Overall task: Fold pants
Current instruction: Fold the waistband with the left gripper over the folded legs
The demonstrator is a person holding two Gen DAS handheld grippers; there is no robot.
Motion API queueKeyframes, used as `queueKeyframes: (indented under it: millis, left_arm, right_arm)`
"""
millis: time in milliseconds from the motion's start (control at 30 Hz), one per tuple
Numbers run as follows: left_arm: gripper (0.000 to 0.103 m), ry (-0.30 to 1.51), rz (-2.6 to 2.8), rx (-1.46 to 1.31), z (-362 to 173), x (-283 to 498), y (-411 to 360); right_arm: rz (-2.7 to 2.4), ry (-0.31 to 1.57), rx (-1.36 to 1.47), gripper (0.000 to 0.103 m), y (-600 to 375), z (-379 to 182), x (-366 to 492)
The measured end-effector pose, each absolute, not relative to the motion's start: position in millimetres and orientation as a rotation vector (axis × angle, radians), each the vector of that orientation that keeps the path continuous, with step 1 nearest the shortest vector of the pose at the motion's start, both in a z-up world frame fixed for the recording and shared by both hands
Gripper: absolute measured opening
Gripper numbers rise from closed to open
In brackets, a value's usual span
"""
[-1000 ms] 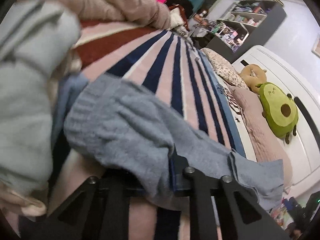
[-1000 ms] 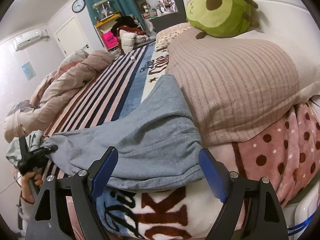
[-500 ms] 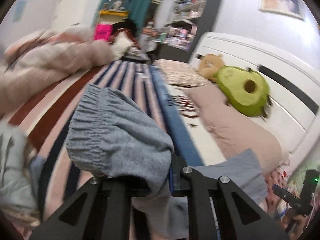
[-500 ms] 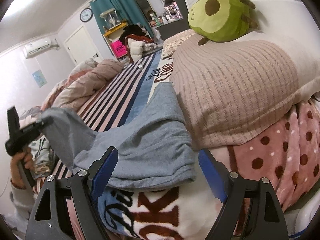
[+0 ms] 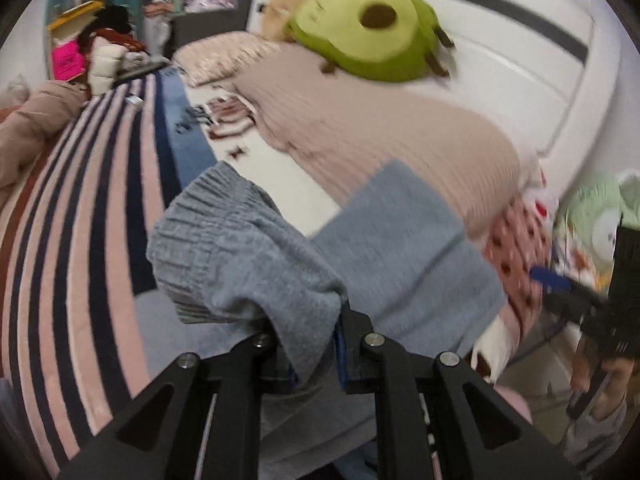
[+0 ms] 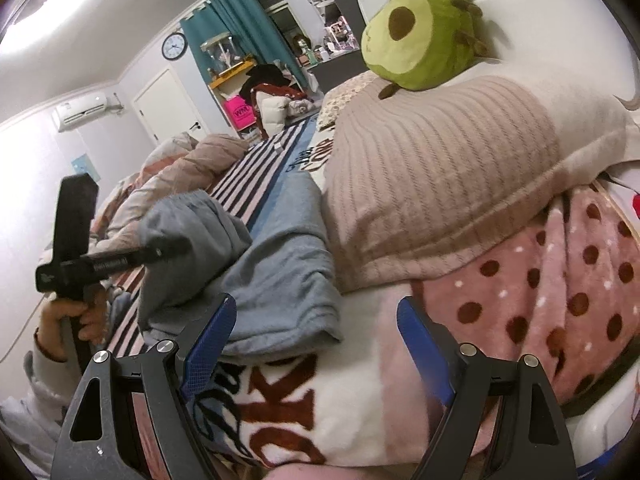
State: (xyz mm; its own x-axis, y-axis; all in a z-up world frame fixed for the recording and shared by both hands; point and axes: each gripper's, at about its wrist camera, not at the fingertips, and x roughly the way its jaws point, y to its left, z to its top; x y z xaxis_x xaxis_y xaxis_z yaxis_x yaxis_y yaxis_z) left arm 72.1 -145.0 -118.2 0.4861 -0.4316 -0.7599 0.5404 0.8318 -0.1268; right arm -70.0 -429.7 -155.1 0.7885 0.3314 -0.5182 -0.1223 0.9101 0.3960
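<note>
Grey pants (image 5: 404, 236) lie on the bed, with one end against the ribbed beige pillow (image 5: 384, 128). My left gripper (image 5: 316, 340) is shut on the elastic waistband end (image 5: 224, 248) and holds it lifted above the rest of the pants. In the right wrist view the pants (image 6: 280, 276) lie half doubled over, and the left gripper (image 6: 120, 258) carries the raised end above them. My right gripper (image 6: 316, 344) is open and empty, just in front of the pants' near edge, over the printed blanket (image 6: 288, 396).
A green avocado plush (image 6: 420, 36) sits on the beige pillow (image 6: 436, 168) by the white headboard. A dotted pink blanket (image 6: 560, 292) lies to the right. The striped bedspread (image 5: 80, 216) runs to the left, and a bundled pink duvet (image 6: 188, 168) lies at the far side.
My left gripper has carried the waistband end up and across, toward the pillow end, so the pants are doubling over. The right gripper has stayed open and nearly still.
</note>
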Motion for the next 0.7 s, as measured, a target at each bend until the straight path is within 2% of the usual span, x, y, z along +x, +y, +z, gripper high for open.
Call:
queueKeyframes:
  millis: [67, 133, 200, 467, 700]
  left_arm:
    - [0.018, 0.892, -0.613, 0.148, -120, 65, -146]
    - [0.035, 0.888, -0.652, 0.131, -116, 59, -143]
    - [0.064, 0.857, -0.692, 0.106, -106, 49, -137]
    - [0.066, 0.727, -0.591, 0.049, -74, 17, -74]
    - [0.066, 0.730, -0.443, -0.034, -93, 20, 5]
  right_arm:
    - [0.249, 0.618, 0.360, 0.080, -430, -155, -71]
    - [0.251, 0.615, 0.357, 0.080, -430, -153, -70]
    - [0.255, 0.609, 0.348, 0.080, -425, -148, -66]
    - [0.322, 0.588, 0.295, 0.085, -379, -123, -51]
    - [0.388, 0.629, 0.193, 0.088, -312, -115, -17]
